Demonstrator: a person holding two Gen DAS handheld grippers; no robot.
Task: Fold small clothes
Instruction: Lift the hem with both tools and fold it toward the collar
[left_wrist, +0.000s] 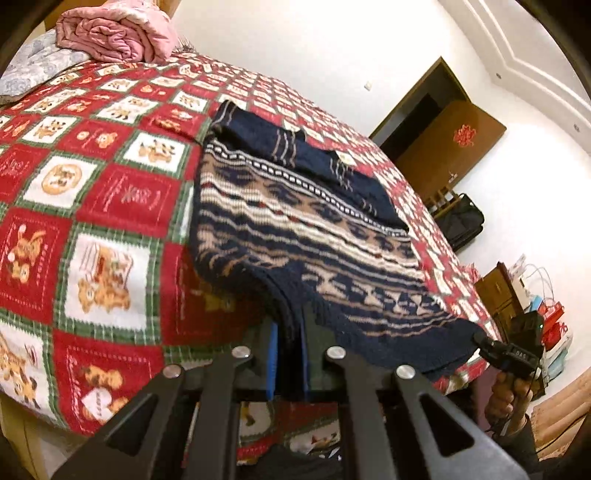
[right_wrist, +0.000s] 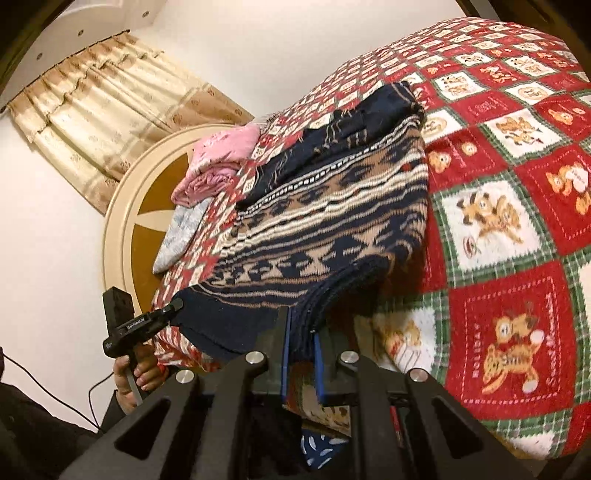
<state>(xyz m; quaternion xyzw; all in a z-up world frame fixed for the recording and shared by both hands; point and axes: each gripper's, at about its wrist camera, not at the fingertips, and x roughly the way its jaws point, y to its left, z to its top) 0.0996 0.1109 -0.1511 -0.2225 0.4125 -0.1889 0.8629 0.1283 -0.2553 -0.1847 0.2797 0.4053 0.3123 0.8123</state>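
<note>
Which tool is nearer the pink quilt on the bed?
Left. The left tool grips the sweater hem on the pink quilt's side; the right tool grips the opposite hem corner, farther away.

sweater (left_wrist: 306, 236): navy, tan and cream knit bands, zigzags | blanket (left_wrist: 99, 206): red and white checks, green plaid borders, orange bear prints | quilt (left_wrist: 114, 33): pink | curtain (right_wrist: 99, 107): beige, brown motifs | pads (left_wrist: 272, 362): blue
</note>
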